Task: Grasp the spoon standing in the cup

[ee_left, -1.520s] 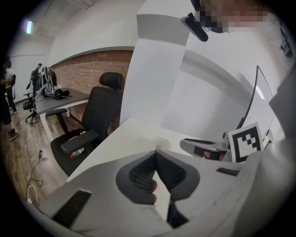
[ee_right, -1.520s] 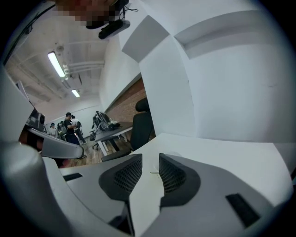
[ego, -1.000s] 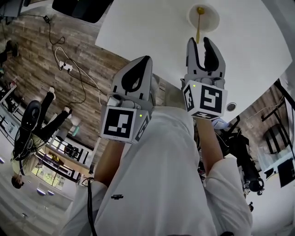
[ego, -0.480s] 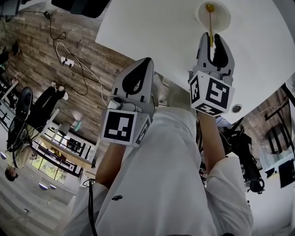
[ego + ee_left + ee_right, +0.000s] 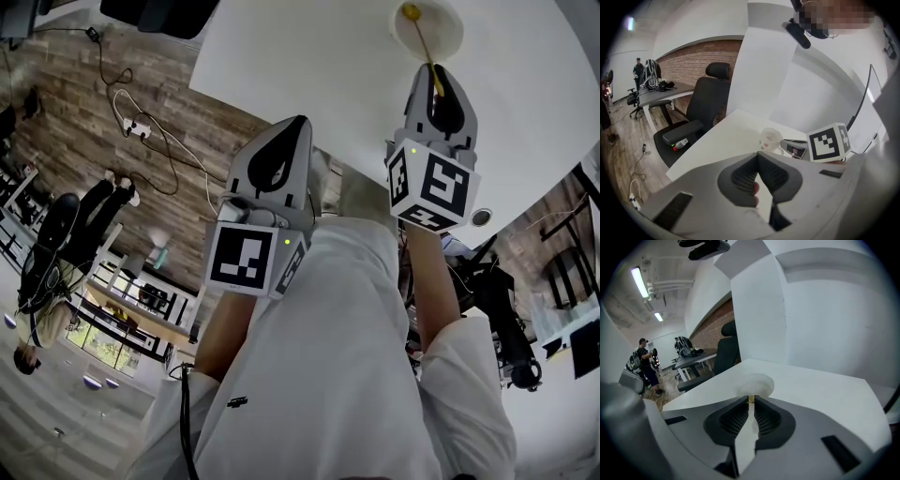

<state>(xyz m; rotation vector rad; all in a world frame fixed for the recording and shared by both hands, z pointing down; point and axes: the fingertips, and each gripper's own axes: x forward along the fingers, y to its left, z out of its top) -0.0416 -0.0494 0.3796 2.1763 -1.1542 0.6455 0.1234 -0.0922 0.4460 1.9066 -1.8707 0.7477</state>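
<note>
Jaws of right tongs [image 5: 437, 77], wide before, closing round spoon [image 5: 421, 39] handle

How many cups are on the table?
1. The cup stands on the table just ahead of the right gripper, whose fingers are closing on the spoon standing in it. The person's body may hide others.

Brick wall [image 5: 689, 63], black office chair [image 5: 705, 101], wood-plank floor [image 5: 66, 89], ceiling strip light [image 5: 640, 282]

Spoon [image 5: 419, 37] stands in cup [image 5: 455, 33] on table [image 5: 300, 75]; chair [image 5: 705, 108] stands left of table
</note>
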